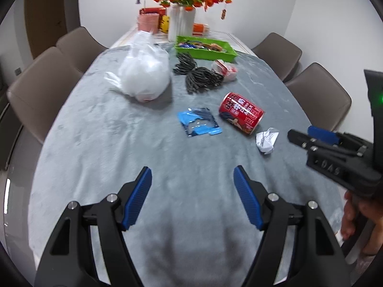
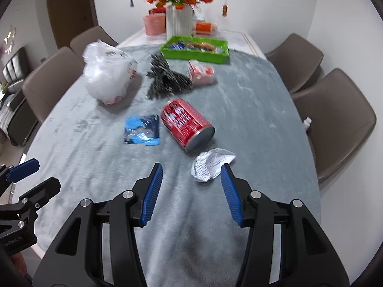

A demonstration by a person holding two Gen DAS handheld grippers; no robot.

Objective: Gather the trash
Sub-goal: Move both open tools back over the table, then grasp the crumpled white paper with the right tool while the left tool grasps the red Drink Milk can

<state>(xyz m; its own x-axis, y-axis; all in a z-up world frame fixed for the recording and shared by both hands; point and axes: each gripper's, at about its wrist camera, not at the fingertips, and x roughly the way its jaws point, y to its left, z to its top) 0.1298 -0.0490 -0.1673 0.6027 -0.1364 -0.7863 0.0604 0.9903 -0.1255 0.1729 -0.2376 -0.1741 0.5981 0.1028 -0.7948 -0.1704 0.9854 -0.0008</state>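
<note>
Trash lies scattered on a long oval counter (image 1: 95, 143) under grey plush cloth: crinkled white plastic bag (image 1: 144, 74) at the far left, red drink can (image 2: 186, 125) on its side mid-counter, crumpled white paper (image 2: 210, 163), torn blue wrapper (image 2: 142, 130). Left tongs (image 1: 192, 197) and right tongs (image 2: 191, 192) hover empty, jaws apart. Nudged, the can could roll off. Brown chairs (image 1: 43, 91) and white walls surround.

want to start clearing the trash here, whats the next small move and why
Probably ease the right hand-held gripper forward and down onto the crumpled paper. Its jaws stand open and empty, and the paper lies just past its right fingertip, nearer than the red can or the blue wrapper.
</note>
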